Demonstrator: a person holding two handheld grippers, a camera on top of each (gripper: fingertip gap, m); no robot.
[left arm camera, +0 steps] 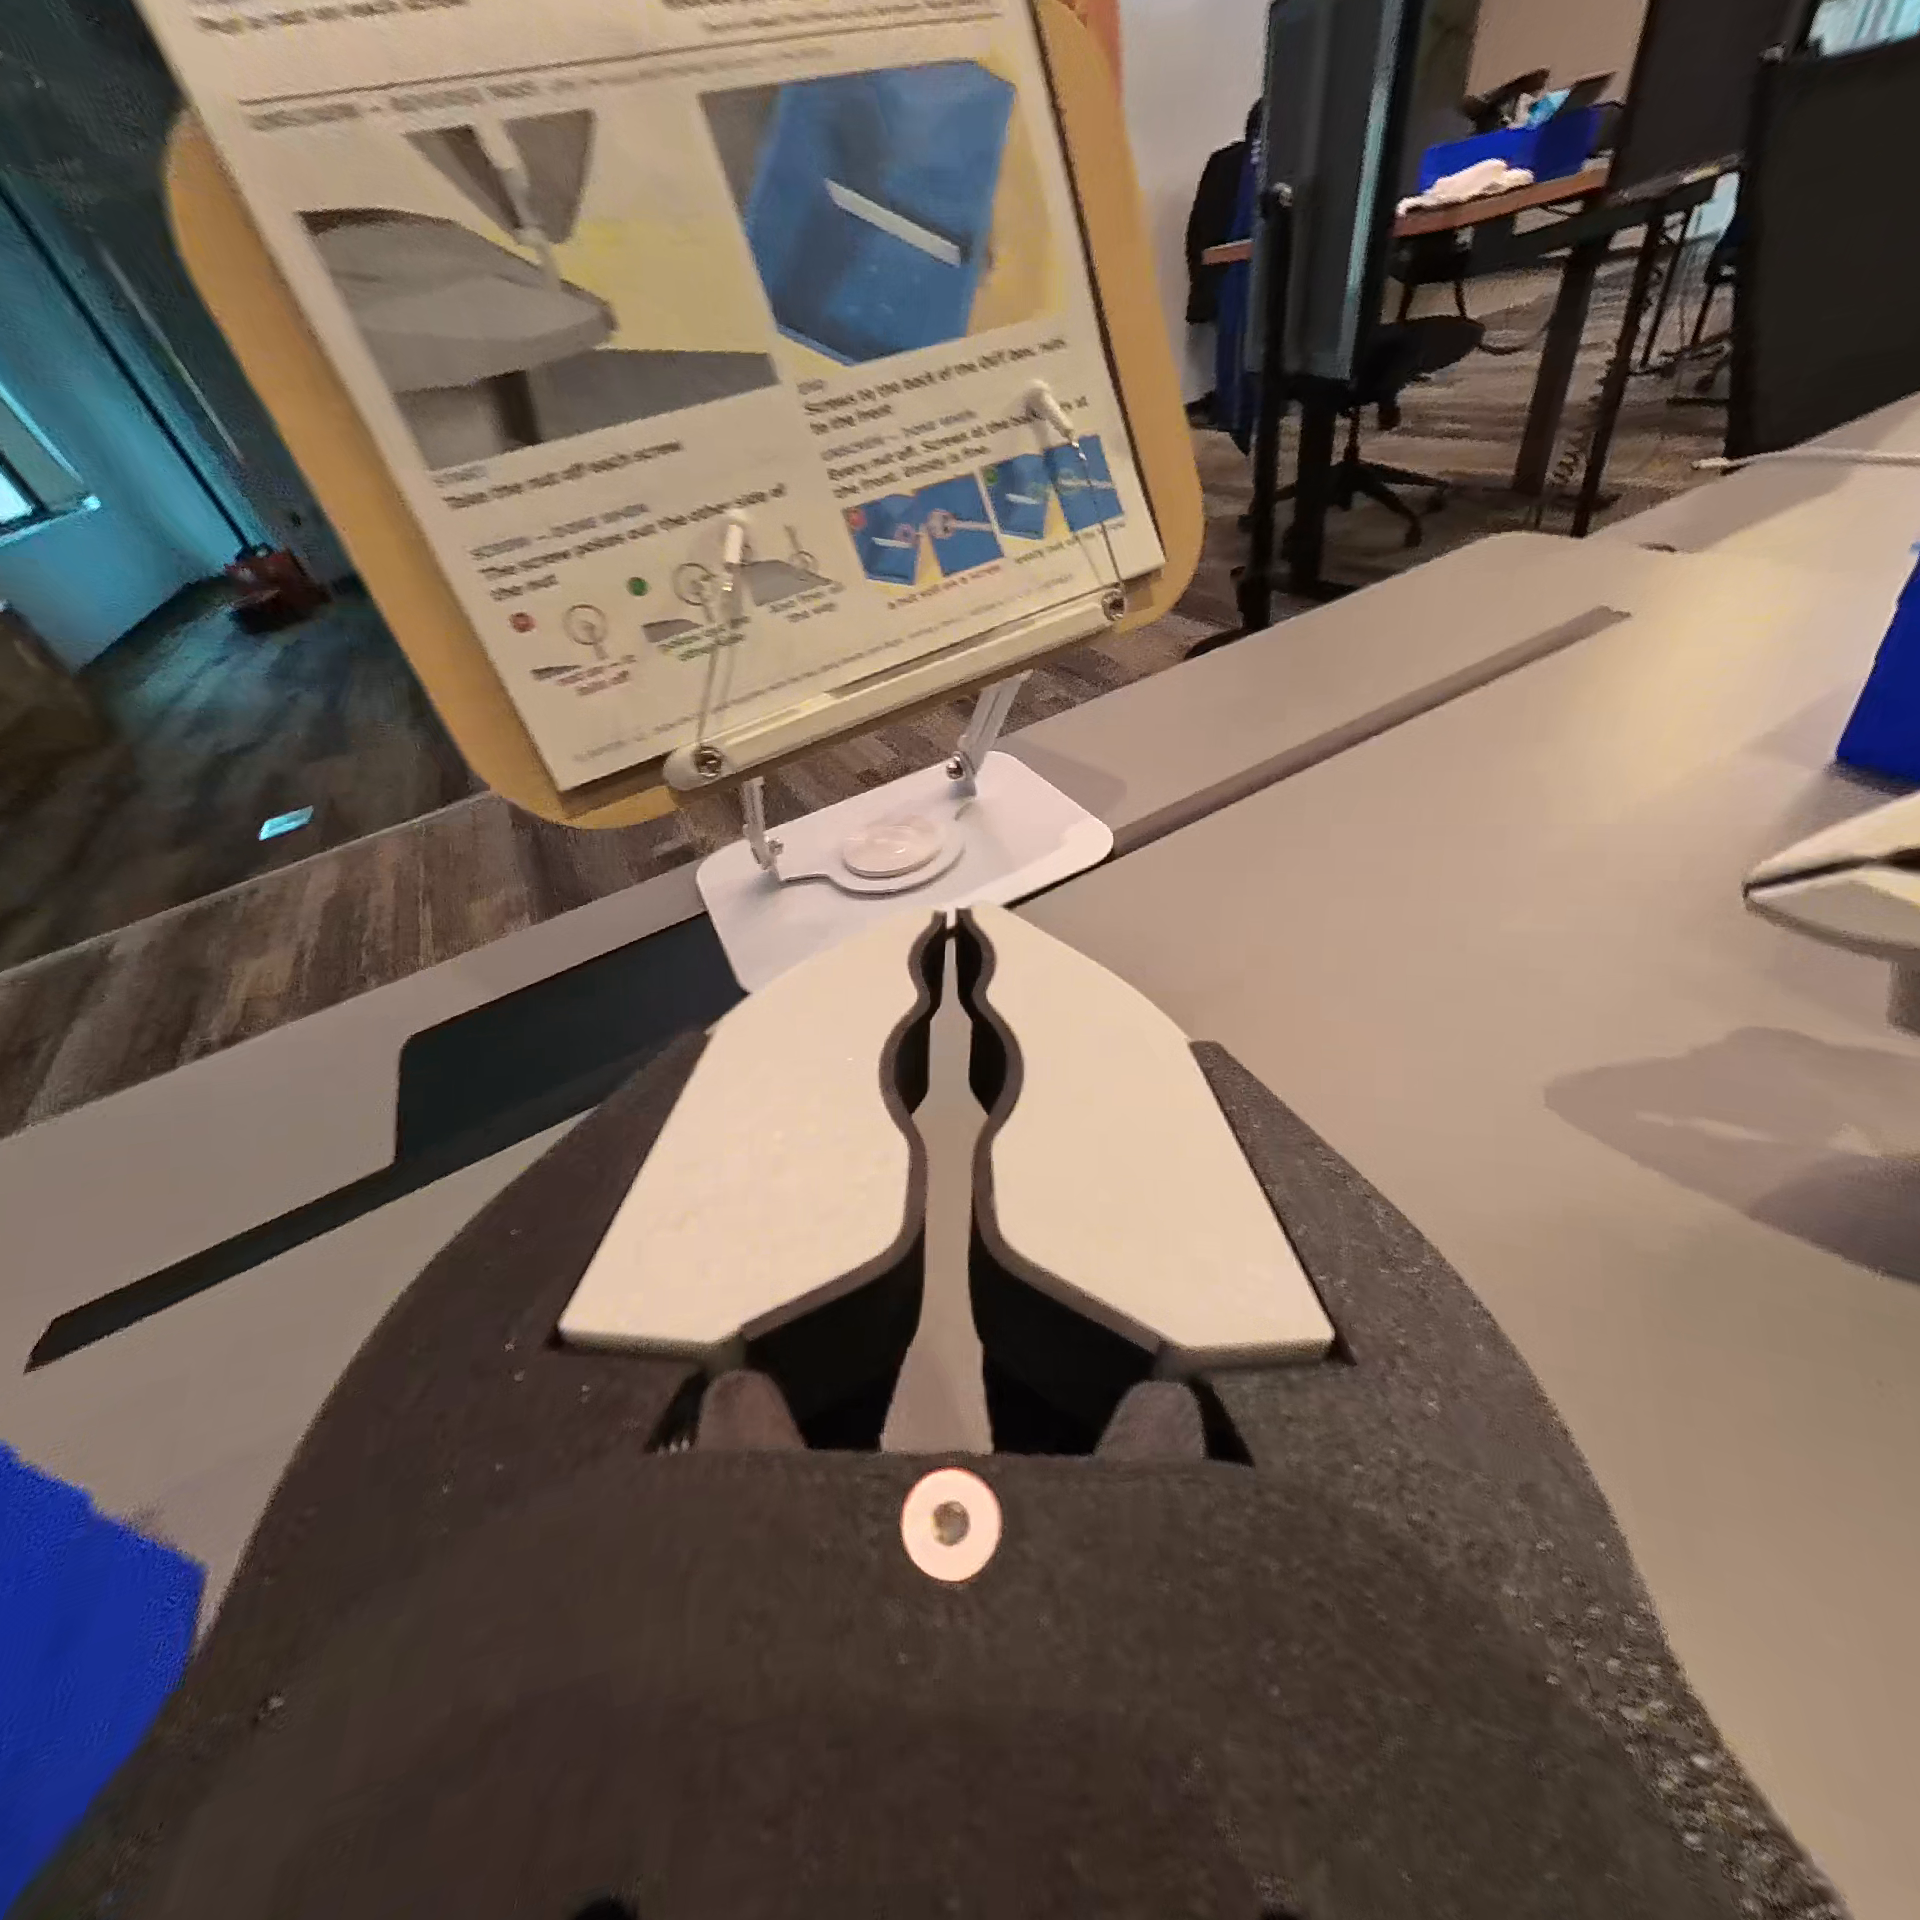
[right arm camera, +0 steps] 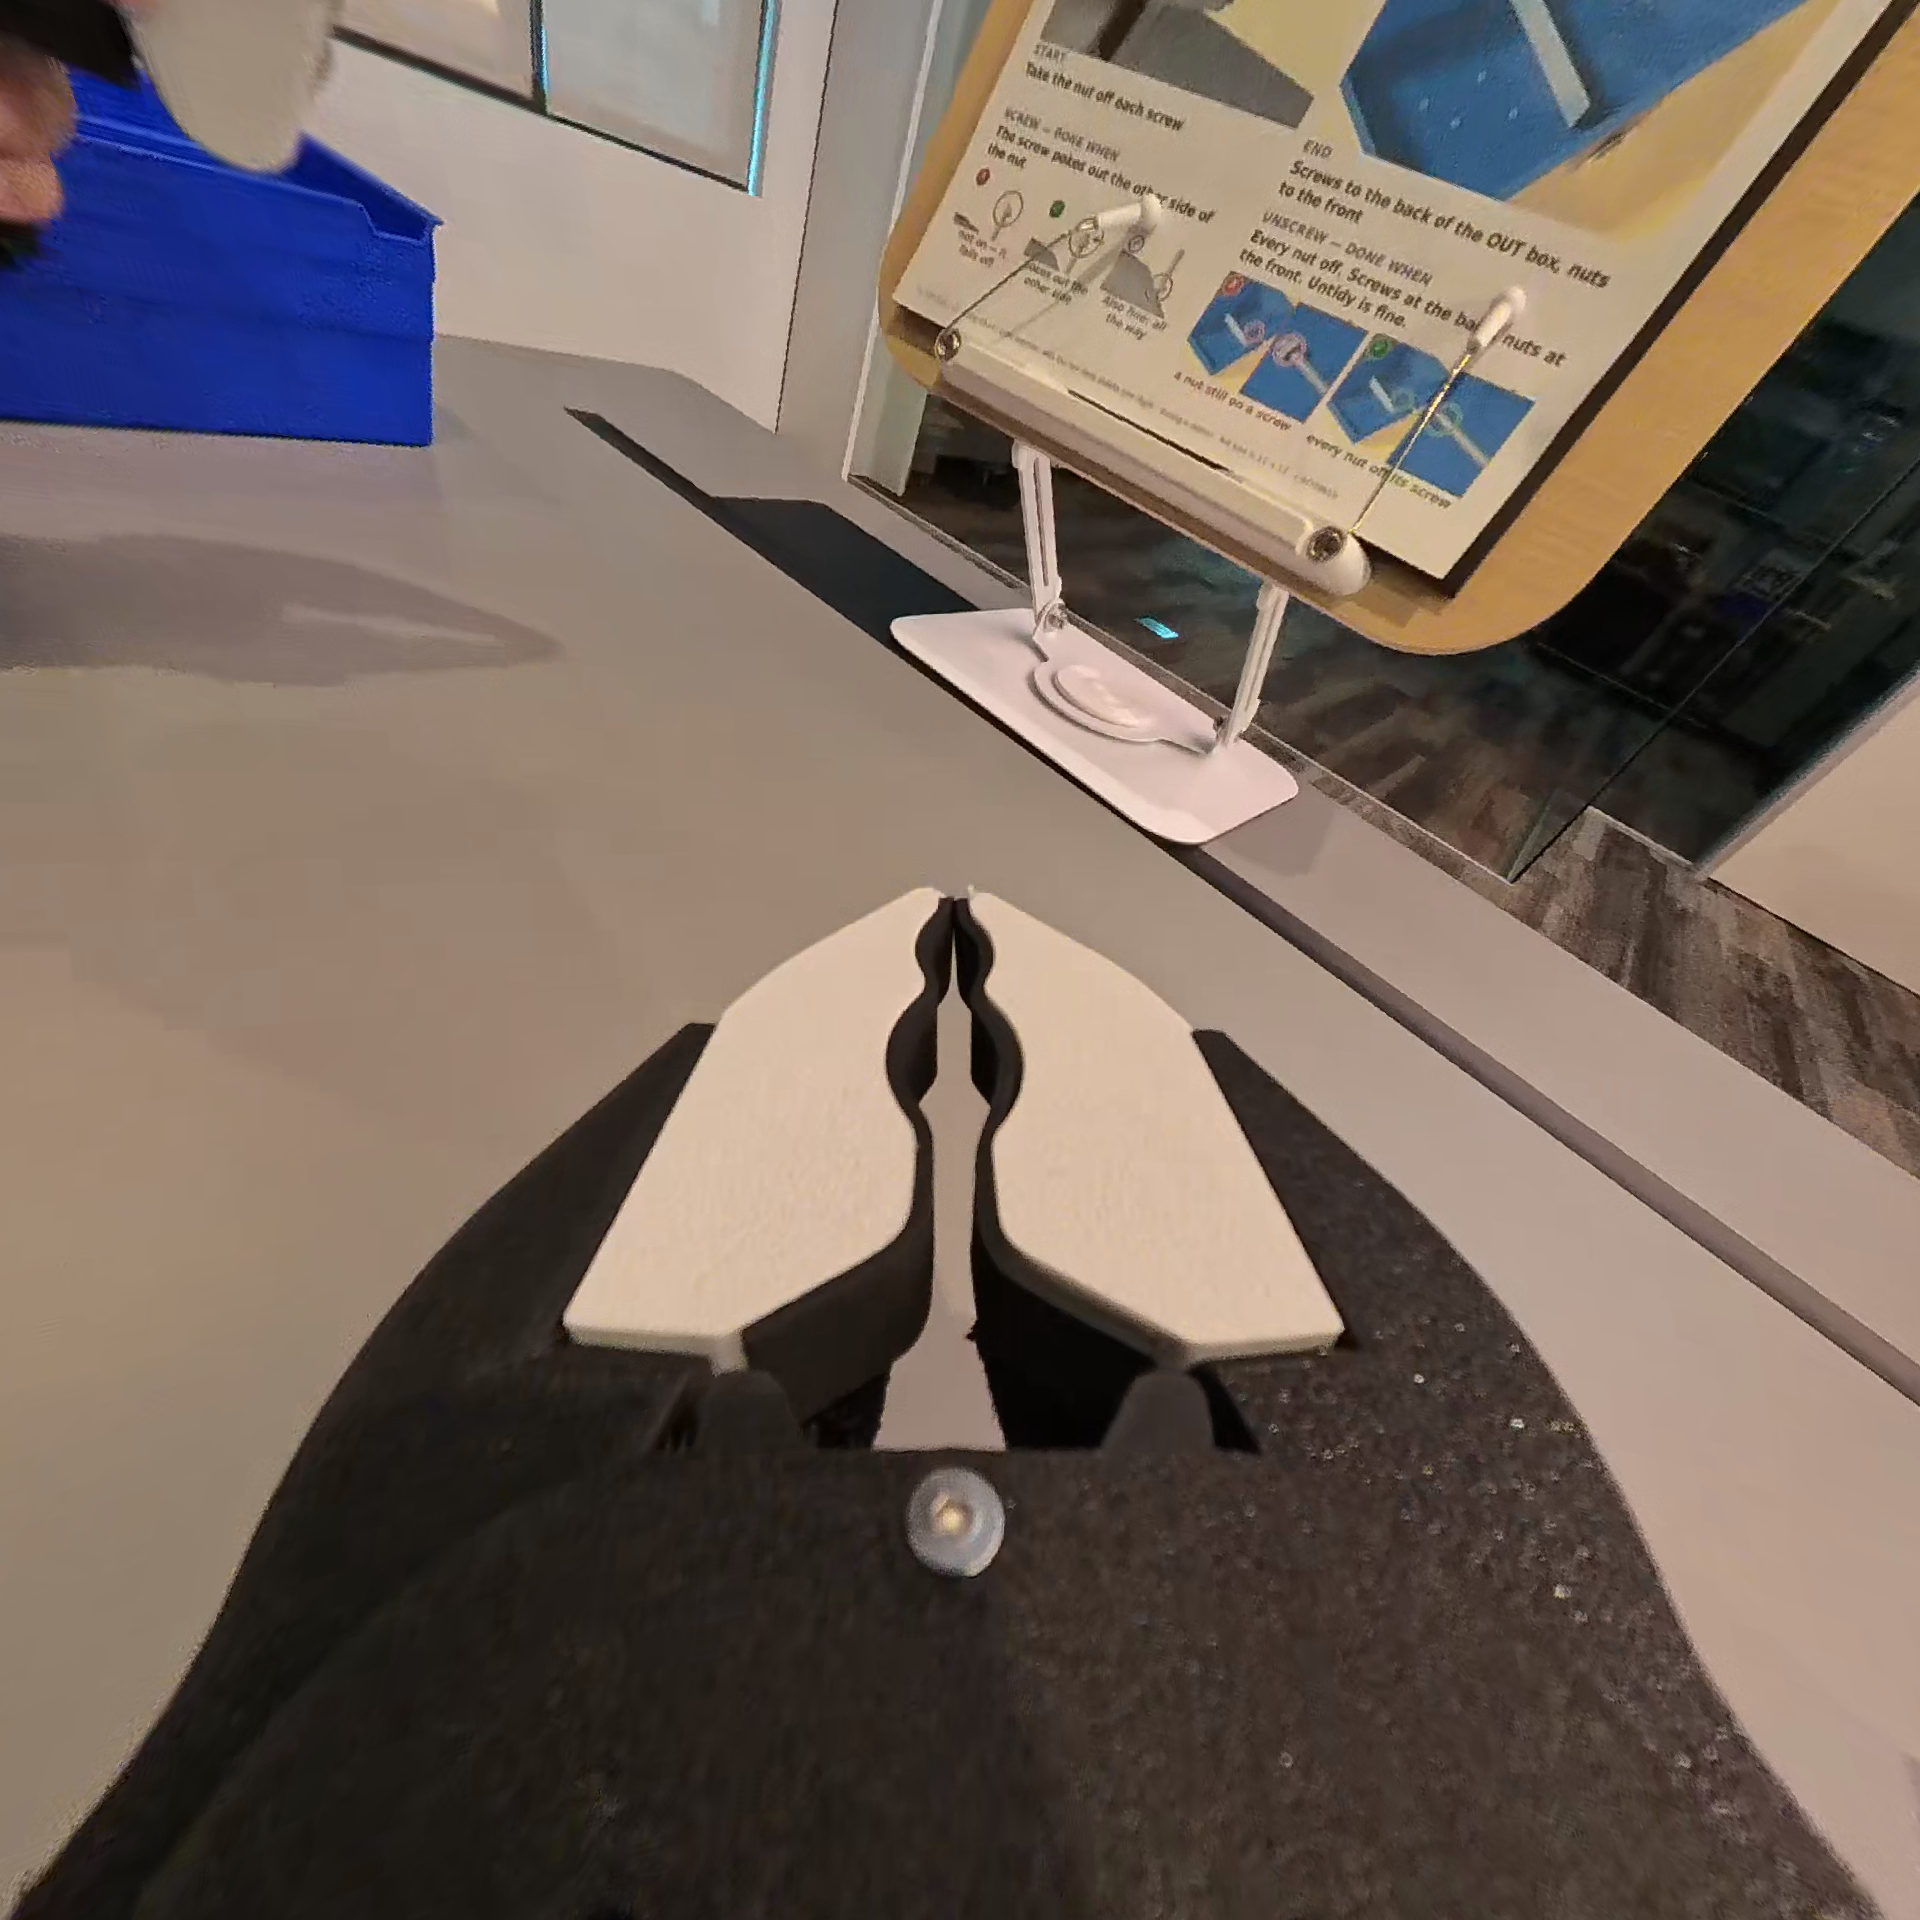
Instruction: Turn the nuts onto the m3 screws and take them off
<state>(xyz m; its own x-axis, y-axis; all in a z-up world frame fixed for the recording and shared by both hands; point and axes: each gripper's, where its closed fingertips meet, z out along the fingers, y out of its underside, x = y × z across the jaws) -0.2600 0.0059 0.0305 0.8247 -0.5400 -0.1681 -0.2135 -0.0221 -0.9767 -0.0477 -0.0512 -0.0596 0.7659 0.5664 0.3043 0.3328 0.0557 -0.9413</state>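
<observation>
My left gripper [left arm camera: 951, 920] is shut, with its white fingertips touching, and hangs above the grey table [left arm camera: 1351, 935] in front of the stand's base. My right gripper [right arm camera: 954, 902] is also shut, with its tips together, above the grey table [right arm camera: 520, 935]. No screw or nut shows in either view. The right gripper's finger [left arm camera: 1829, 883] shows at the right edge of the left wrist view. The left gripper's finger [right arm camera: 249, 94] and a hand [right arm camera: 26, 156] show at the top left of the right wrist view.
An instruction sheet on a tan board [left arm camera: 675, 364] stands on a white stand [left arm camera: 904, 862] at the table's far edge; it also shows in the right wrist view [right arm camera: 1091, 717]. A blue bin [right arm camera: 208, 312] sits at the far left. Blue items [left arm camera: 1881, 686] [left arm camera: 83, 1621] touch the view's edges. Some 25 cm of space lies between my two pairs of fingers.
</observation>
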